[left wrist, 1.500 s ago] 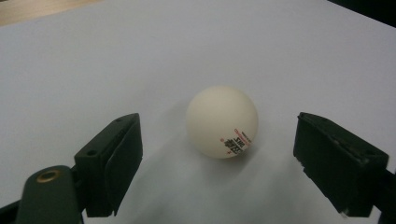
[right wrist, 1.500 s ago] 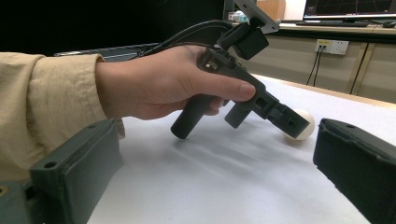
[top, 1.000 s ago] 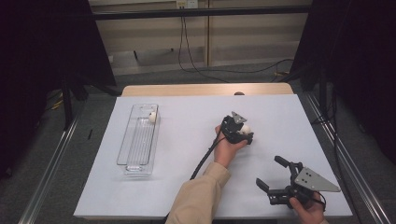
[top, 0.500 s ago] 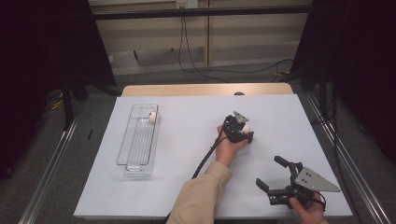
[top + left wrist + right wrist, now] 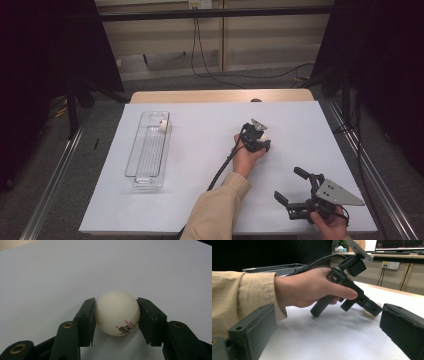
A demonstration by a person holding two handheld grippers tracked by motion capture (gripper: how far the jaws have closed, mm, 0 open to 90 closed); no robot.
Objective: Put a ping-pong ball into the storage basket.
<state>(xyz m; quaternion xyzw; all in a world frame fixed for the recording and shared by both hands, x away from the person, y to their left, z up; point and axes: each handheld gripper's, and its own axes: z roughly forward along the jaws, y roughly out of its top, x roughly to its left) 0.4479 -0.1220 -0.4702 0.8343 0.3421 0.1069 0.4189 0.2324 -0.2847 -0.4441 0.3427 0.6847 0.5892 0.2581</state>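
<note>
A white table-tennis ball [image 5: 117, 313] with red and black print rests on the white table sheet [image 5: 200, 165]. The pads of my left gripper [image 5: 116, 303] press on both sides of it; these jaws have just been closing on the ball. In the high view the left gripper [image 5: 261, 141] tilts down at the sheet's middle right, the ball [image 5: 265, 138] at its tip. My right gripper [image 5: 288, 184] stands open near the front right corner, with nothing between its jaws. The right gripper view looks between those wide jaws at the left hand, the left gripper [image 5: 372, 308] and the ball [image 5: 367, 312].
A long clear plastic tray [image 5: 145, 181] lies on the left of the sheet, with a second white ball [image 5: 163, 125] at its far end. The left gripper's cable [image 5: 222, 167] trails back along the sleeve. A wooden table edge [image 5: 220, 96] runs along the far side.
Both hands stay where they were. The left gripper's jaws look slightly narrower around the ball than a second ago.
</note>
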